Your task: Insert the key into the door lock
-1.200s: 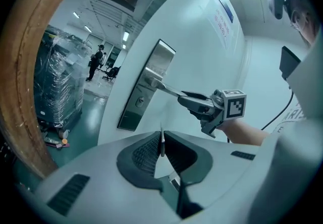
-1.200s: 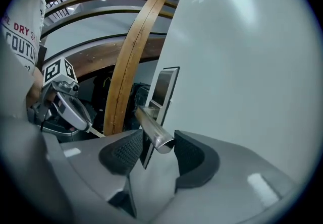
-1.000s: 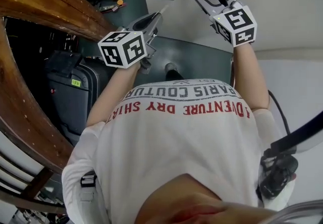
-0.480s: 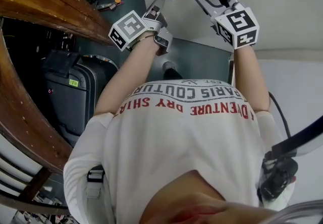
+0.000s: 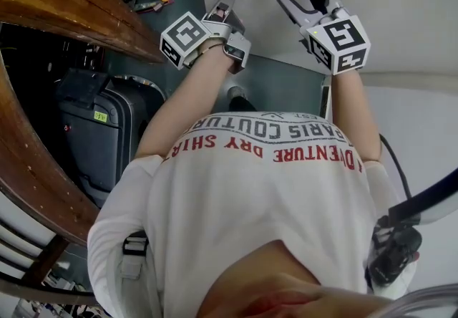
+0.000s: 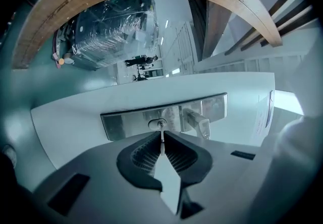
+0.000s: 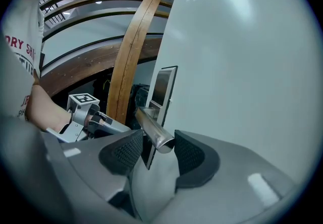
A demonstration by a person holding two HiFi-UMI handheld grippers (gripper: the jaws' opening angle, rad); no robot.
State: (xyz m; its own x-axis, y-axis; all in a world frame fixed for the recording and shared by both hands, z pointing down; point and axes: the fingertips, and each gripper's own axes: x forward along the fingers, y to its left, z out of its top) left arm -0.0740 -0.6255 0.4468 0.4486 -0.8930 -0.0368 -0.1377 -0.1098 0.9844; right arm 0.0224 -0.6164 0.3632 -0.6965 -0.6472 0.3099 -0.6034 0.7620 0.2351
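Now at the door, my left gripper (image 6: 161,142) has its jaws closed tight on the key (image 6: 161,133), whose tip meets the keyhole (image 6: 158,124) in the steel lock plate (image 6: 126,124) (depth unclear). My right gripper (image 7: 159,143) has its jaws apart, with the end of the door handle (image 7: 151,128) between them.

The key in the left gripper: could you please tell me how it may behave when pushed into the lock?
The key looks like a thin metal blade, so probably stiff and light. The left gripper's fingers pinch its flat sides, so it may pivot or slip if it meets the keyhole crooked.
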